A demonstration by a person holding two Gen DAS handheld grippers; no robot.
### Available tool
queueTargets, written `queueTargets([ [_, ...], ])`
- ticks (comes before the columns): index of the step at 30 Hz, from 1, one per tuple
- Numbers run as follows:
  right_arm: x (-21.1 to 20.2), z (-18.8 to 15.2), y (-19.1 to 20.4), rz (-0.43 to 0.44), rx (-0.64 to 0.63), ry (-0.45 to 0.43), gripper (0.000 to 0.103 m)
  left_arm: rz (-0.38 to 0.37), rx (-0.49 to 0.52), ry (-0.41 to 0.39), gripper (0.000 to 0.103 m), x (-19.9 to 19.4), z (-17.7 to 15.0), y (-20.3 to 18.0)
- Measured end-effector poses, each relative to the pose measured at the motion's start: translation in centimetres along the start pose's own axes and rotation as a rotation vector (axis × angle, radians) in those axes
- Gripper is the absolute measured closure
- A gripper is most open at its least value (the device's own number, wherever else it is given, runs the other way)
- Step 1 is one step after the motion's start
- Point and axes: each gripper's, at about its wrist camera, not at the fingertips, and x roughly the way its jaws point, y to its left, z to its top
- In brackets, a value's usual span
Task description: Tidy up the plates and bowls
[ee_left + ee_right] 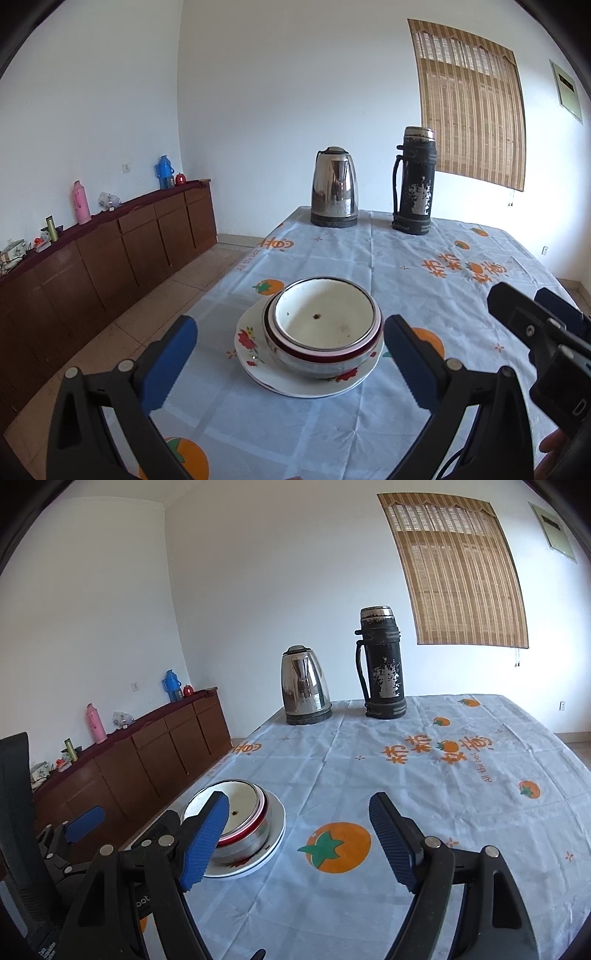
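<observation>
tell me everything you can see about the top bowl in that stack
The top bowl looks like white enamel with a thin dark rim. It sits upright, nested in a metal bowl with a red band, and the stack rests on floral plates near the table's left edge. Inside it is empty apart from a small dark speck and faint stains. No gripper touches it.

Both wrist views face across the table (332, 424), sharing stacked bowls (325, 325).
</observation>
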Motion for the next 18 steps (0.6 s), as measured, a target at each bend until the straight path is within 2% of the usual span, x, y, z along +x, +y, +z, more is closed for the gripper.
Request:
queueTargets([
  [18,-0.64,0.09,0.29,0.002,0.001,-0.018,0.023,-0.002,-0.005,-0.009,0.0,-0.41,-0.07,0.31],
])
